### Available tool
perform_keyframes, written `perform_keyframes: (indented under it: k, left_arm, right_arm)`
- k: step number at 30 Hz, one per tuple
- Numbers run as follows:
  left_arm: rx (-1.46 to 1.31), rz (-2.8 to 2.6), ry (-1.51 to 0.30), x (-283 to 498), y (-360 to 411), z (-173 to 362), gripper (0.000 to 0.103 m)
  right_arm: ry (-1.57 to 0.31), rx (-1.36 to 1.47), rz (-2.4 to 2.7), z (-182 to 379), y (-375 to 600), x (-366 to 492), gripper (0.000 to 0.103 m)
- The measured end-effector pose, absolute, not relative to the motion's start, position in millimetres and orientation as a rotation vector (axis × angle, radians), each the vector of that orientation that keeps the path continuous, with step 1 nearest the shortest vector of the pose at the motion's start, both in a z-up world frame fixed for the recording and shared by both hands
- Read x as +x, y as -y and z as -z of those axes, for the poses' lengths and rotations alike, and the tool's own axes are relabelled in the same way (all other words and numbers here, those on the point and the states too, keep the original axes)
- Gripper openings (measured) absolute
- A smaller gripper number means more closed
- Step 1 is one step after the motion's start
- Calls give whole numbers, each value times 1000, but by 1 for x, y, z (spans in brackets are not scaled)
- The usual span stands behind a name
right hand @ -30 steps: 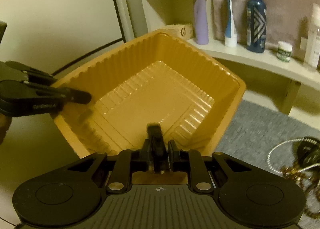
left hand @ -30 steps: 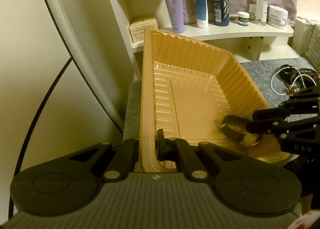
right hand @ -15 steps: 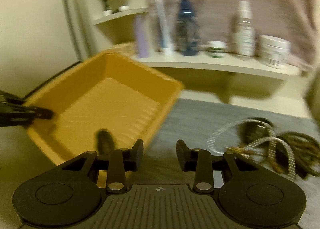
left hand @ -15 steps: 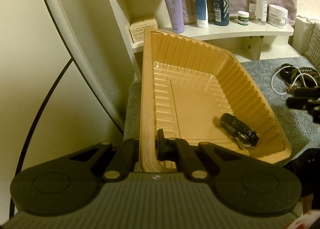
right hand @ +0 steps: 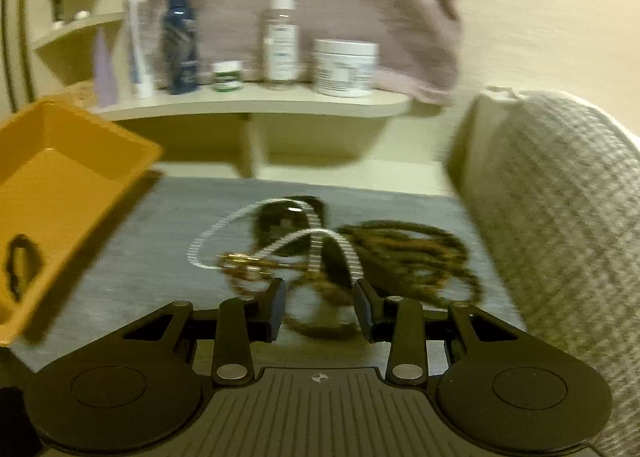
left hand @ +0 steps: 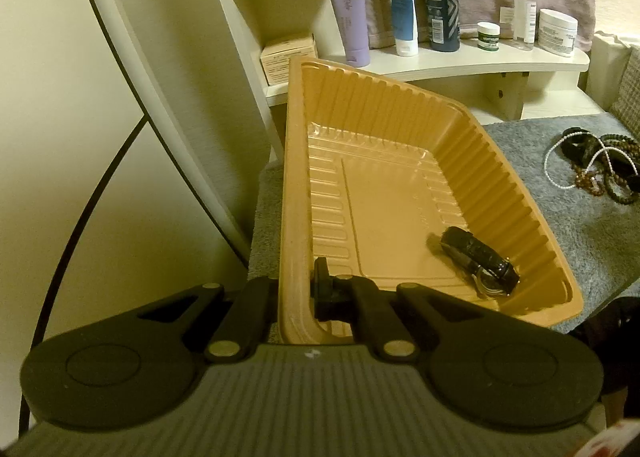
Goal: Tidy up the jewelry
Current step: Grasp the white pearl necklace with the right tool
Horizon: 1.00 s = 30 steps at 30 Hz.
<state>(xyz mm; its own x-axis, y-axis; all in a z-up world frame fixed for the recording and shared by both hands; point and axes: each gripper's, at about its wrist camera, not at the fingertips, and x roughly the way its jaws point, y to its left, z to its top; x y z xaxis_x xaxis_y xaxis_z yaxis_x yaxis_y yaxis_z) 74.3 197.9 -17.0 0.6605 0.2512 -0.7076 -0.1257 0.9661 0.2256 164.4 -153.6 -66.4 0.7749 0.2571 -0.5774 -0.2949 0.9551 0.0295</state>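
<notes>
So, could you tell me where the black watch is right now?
In the left wrist view, the black watch lies inside the orange tray, in its near right corner, well apart from the jewelry pile on the grey mat.

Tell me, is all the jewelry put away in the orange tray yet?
Not yet. One black watch already lies in the orange tray, whose rim the left gripper pinches. The right gripper is open and empty, its jaws having just been opening, pointed at the tangled pile of bead necklaces left on the grey mat.
</notes>
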Motion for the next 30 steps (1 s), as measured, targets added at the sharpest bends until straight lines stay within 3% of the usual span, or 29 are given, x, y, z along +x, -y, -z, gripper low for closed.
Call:
perform_keyframes:
  k: [12,18,30]
  left_arm:
    - [172,-224,-828,75,-195,17,3]
    - [171,-226,-829,76,-196,17,3]
    - [170,-225,-829,75,-197,19,3]
  right_arm:
    - [-637,-142,-295,76,154,176,34]
    - [-627,-181,-302,76,152,176,2]
    - [-447,-200,-374,6,150,157,2]
